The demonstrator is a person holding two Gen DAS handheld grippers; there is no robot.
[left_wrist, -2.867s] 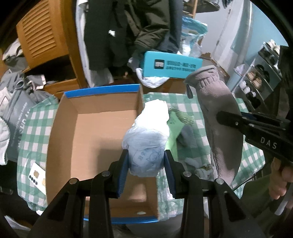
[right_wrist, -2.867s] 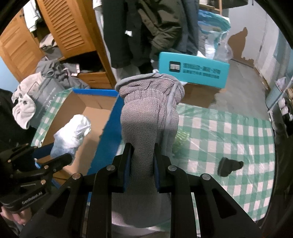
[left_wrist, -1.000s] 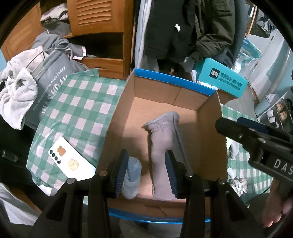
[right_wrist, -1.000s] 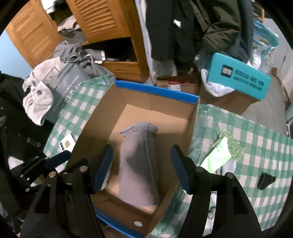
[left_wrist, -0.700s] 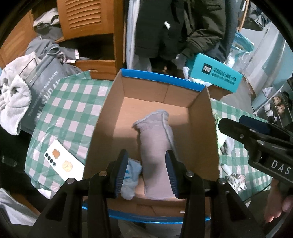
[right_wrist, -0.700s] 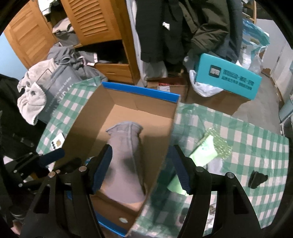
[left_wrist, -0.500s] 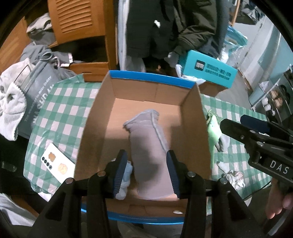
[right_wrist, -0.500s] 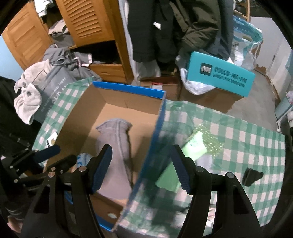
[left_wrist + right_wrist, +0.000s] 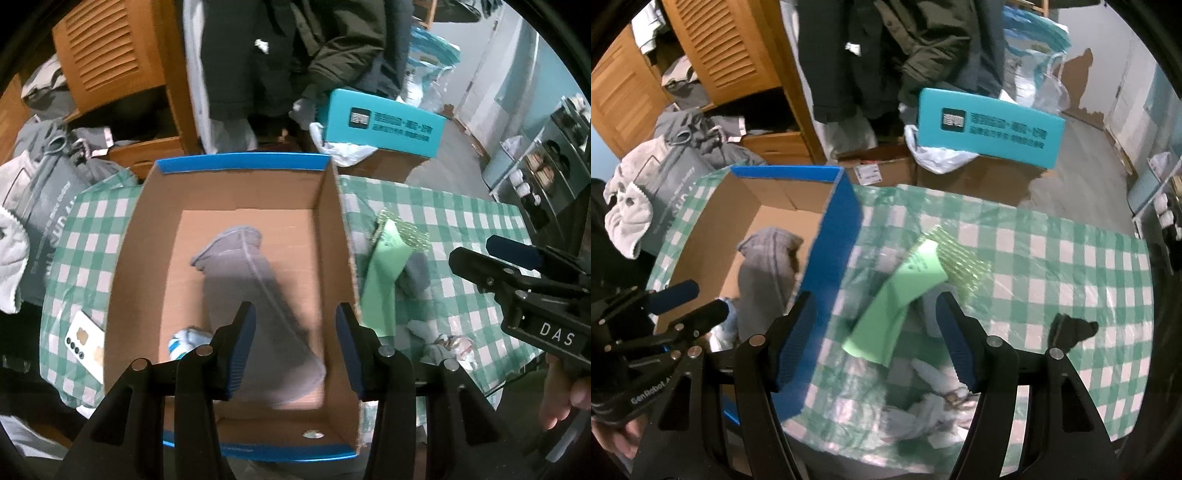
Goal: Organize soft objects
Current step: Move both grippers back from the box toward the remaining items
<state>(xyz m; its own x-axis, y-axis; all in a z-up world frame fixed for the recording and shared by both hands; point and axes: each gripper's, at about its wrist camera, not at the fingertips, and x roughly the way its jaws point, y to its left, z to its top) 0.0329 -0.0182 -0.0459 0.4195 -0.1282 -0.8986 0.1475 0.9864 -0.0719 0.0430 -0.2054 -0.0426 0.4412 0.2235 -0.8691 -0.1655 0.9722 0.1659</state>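
Down at the left gripper (image 9: pixel 295 347), the jaws stand apart with nothing clamped between them, hanging over the near end of the cardboard box (image 9: pixel 147 229). Straight beneath them lies the grey sock (image 9: pixel 255 295), flat on the box floor. Its long axis runs from the near right corner toward the far left, with the ribbed cuff opening pointing away to the far wall and the wider end toward the near wall. Just beside its near left edge sits a small white-and-blue bundle (image 9: pixel 183 341), partly hidden by the left jaw.

The right gripper (image 9: pixel 877 338) also has its jaws spread wide, empty, above the green-checked tabletop (image 9: pixel 1052 251) outside the box's blue right wall (image 9: pixel 831 258). Between and under those jaws a light green cloth (image 9: pixel 901 295) lies slantwise, its long axis going from near left to far right, where it rests against a glittery green pouch (image 9: pixel 960 262). A grey piece (image 9: pixel 932 314) peeks out beside it, and crumpled pale items (image 9: pixel 923 406), blurred, lie nearer the table edge. A small black object (image 9: pixel 1071 330) sits apart to the right.

Left of the box on the cloth lies a white phone (image 9: pixel 85 343). Beyond the table a teal carton (image 9: pixel 990 129) rests on brown boxes.
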